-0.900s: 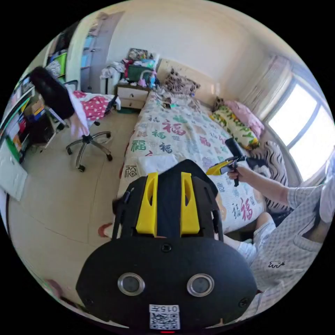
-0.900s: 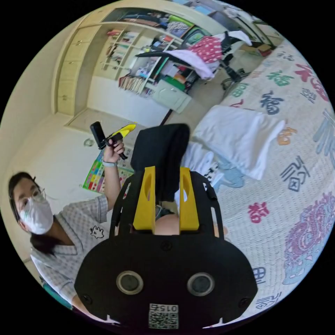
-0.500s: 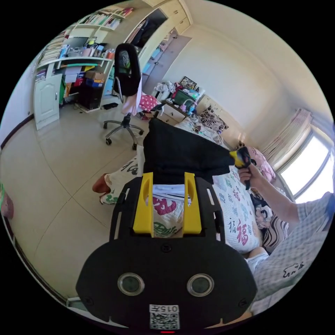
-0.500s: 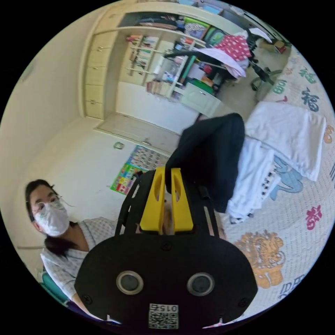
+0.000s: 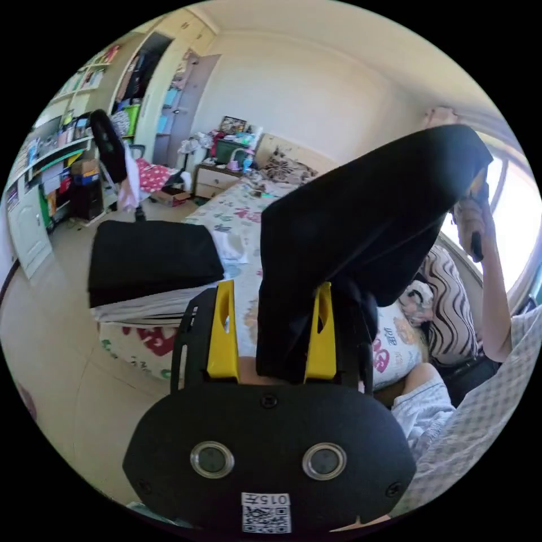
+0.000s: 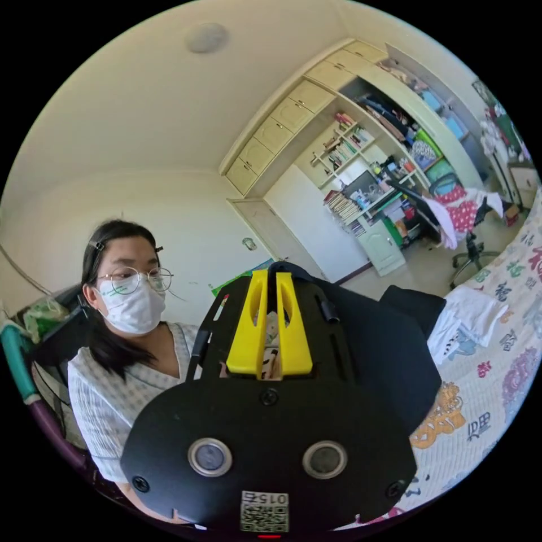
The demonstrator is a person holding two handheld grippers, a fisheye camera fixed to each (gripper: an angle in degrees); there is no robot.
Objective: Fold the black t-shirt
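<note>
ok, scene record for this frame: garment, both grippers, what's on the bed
garment: black t-shirt, lifted off the bed, hanging between the two grippers
left gripper: jaws apart, shirt fabric between them
right gripper: jaws close together on the shirt's edge
bed: patterned quilt; stack of folded clothes, black piece on top

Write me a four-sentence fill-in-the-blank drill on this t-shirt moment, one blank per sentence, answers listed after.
1. The black t-shirt hangs in the air, lifted off the ____.
2. The left gripper has yellow jaws standing ____.
3. A folded black garment tops a stack of ____ clothes.
4. The right gripper has jaws that are nearly ____.

Answers: bed; apart; white; closed
</note>
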